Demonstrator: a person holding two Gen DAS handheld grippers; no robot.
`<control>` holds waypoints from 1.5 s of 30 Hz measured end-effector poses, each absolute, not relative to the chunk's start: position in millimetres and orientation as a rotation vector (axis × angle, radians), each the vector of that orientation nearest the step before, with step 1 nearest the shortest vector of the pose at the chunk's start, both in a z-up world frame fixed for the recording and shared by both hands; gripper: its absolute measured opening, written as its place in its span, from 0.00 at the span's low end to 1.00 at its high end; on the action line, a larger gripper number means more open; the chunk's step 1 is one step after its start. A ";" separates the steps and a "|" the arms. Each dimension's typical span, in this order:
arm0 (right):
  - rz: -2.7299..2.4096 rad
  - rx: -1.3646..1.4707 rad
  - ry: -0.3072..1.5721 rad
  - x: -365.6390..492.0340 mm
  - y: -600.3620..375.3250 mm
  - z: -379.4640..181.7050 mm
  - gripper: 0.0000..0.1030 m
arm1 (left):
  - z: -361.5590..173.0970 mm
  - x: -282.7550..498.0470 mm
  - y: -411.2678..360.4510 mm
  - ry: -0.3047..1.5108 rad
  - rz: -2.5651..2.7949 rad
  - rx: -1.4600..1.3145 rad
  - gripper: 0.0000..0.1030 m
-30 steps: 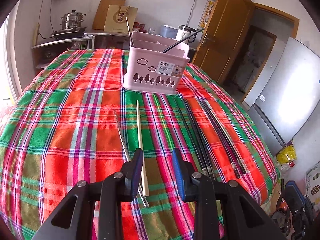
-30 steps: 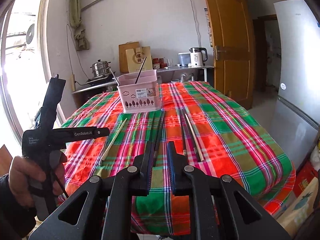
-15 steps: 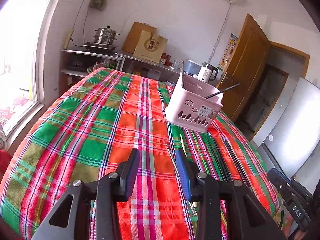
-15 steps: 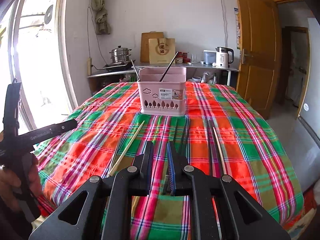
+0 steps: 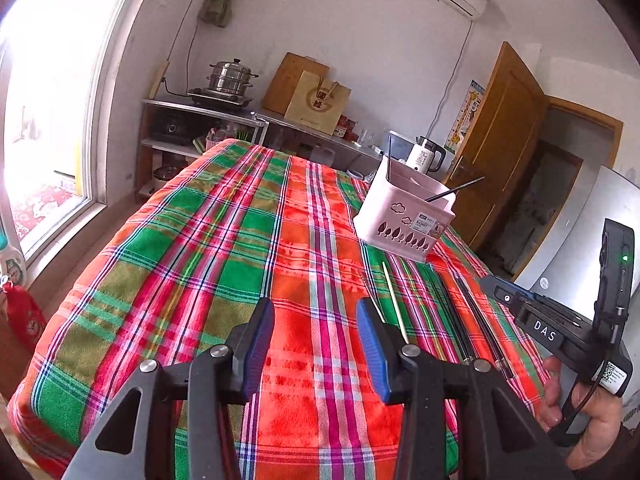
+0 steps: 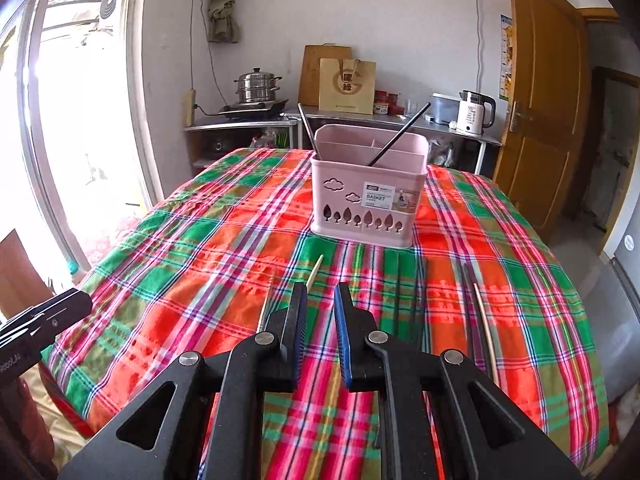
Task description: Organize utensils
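Observation:
A pink utensil basket point(image 6: 368, 196) stands on the plaid tablecloth point(image 6: 200, 240) and holds two dark chopsticks point(image 6: 400, 136). It also shows in the left wrist view point(image 5: 404, 216). Loose chopsticks lie in front of it: a pale one point(image 6: 314, 274), dark ones point(image 6: 472, 320) and another pale one point(image 6: 484, 328). In the left wrist view the pale chopstick point(image 5: 394, 300) lies just right of my left gripper point(image 5: 316, 316), which is open and empty above the cloth. My right gripper point(image 6: 320, 300) is slightly open and empty, above the near table edge.
A counter point(image 6: 256, 120) with a steamer pot point(image 6: 256, 88), a paper bag point(image 6: 346, 86) and a kettle point(image 6: 476, 112) runs behind the table. A wooden door point(image 6: 540, 120) is at the right, a window point(image 5: 44, 120) at the left. The right gripper's body point(image 5: 560, 328) is beside the table's right edge.
Both grippers have pulled back and risen from the table. The left gripper has swung left, off the chopsticks. The right gripper now faces the basket squarely.

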State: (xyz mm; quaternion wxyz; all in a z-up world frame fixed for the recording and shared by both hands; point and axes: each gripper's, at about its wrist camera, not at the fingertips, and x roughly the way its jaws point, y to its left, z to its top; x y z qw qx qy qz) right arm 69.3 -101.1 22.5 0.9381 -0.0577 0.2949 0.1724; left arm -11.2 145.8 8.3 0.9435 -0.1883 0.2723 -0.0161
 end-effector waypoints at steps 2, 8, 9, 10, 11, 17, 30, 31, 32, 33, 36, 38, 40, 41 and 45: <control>0.357 -0.123 0.599 66.4 -100.8 21.2 0.14 | 4.6 -8.6 143.4 0.567 -0.045 -0.388 0.41; 0.337 -0.100 0.637 78.4 -119.3 14.2 0.14 | -2.7 19.8 120.6 0.629 -0.141 -0.391 0.41; 0.331 -0.098 0.641 82.3 -124.3 13.4 0.14 | -3.2 27.5 115.4 0.642 -0.159 -0.382 0.41; 0.330 -0.092 0.646 87.1 -129.1 12.4 0.14 | -4.4 36.9 110.1 0.658 -0.179 -0.373 0.41; 0.329 -0.083 0.654 92.7 -134.0 11.3 0.14 | -6.1 47.2 105.1 0.679 -0.198 -0.369 0.41; 0.364 -0.038 0.734 136.9 -147.4 -0.8 0.14 | -21.8 110.4 83.9 0.802 -0.232 -0.364 0.41; 0.356 -0.039 0.862 211.8 -152.2 -32.3 0.14 | -49.6 172.4 81.6 0.915 -0.151 -0.368 0.41; 0.353 -0.042 0.866 214.5 -152.7 -34.0 0.14 | -49.1 173.8 80.9 0.916 -0.150 -0.362 0.41; 0.352 -0.042 0.870 217.1 -153.4 -35.6 0.14 | -48.8 174.1 80.0 0.918 -0.150 -0.357 0.41; 0.352 -0.039 0.869 219.2 -154.8 -36.5 0.14 | -48.4 174.5 78.9 0.920 -0.150 -0.353 0.41; 0.342 -0.028 0.877 225.7 -160.4 -38.7 0.14 | -47.8 175.8 73.5 0.926 -0.145 -0.321 0.40; 0.334 -0.018 0.875 227.8 -165.6 -39.1 0.14 | -47.6 176.6 70.9 0.923 -0.143 -0.306 0.39; 0.320 -0.014 0.880 232.3 -169.3 -40.5 0.14 | -49.0 178.4 69.8 0.923 -0.132 -0.291 0.36; 0.316 -0.011 0.883 234.8 -170.6 -41.7 0.14 | -49.3 179.1 69.7 0.920 -0.124 -0.284 0.34; 0.299 -0.019 0.897 243.9 -170.8 -47.6 0.14 | -49.3 181.1 67.5 0.923 -0.111 -0.260 0.32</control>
